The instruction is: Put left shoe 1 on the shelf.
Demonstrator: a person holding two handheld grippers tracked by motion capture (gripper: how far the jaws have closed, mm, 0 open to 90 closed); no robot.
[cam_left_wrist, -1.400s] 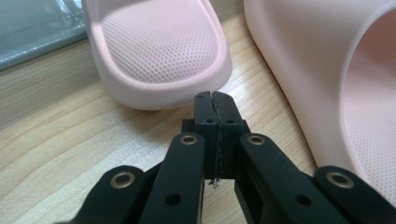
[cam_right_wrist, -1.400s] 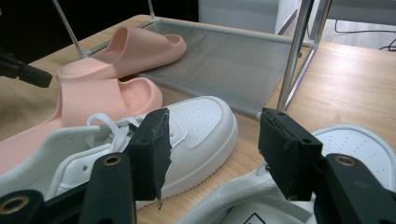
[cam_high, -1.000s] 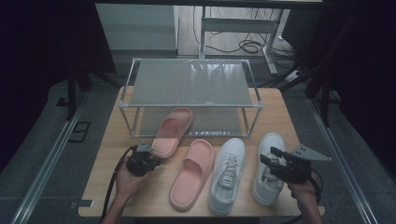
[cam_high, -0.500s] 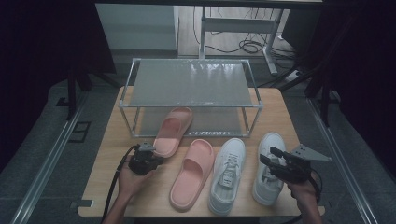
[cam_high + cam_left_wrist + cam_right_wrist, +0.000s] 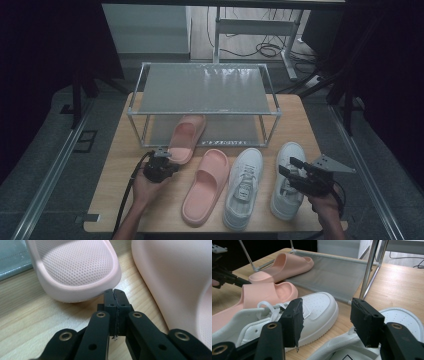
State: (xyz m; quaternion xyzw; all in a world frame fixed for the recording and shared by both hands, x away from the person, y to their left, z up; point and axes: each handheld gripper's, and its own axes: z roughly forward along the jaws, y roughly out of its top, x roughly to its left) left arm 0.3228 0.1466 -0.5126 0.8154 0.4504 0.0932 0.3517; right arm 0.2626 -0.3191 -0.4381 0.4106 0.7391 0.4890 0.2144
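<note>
Unmoved since earlier: left gripper (image 5: 161,161), jaws closed empty, mid-left frame at pink foam slipper's (image 5: 184,139) heel; right gripper (image 5: 291,170) wide, lower right.

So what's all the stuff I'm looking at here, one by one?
slippers: 2, pink; one with its toe on the rack's lower shelf, one on the table in front
sneakers: 2, white; side by side right of the slippers
shoe rack: 1, metal frame with grey shelves, back of table
table: 1, light wood
left gripper: black, shut, at the rack slipper's heel
right gripper: black, open, above the right sneaker
</note>
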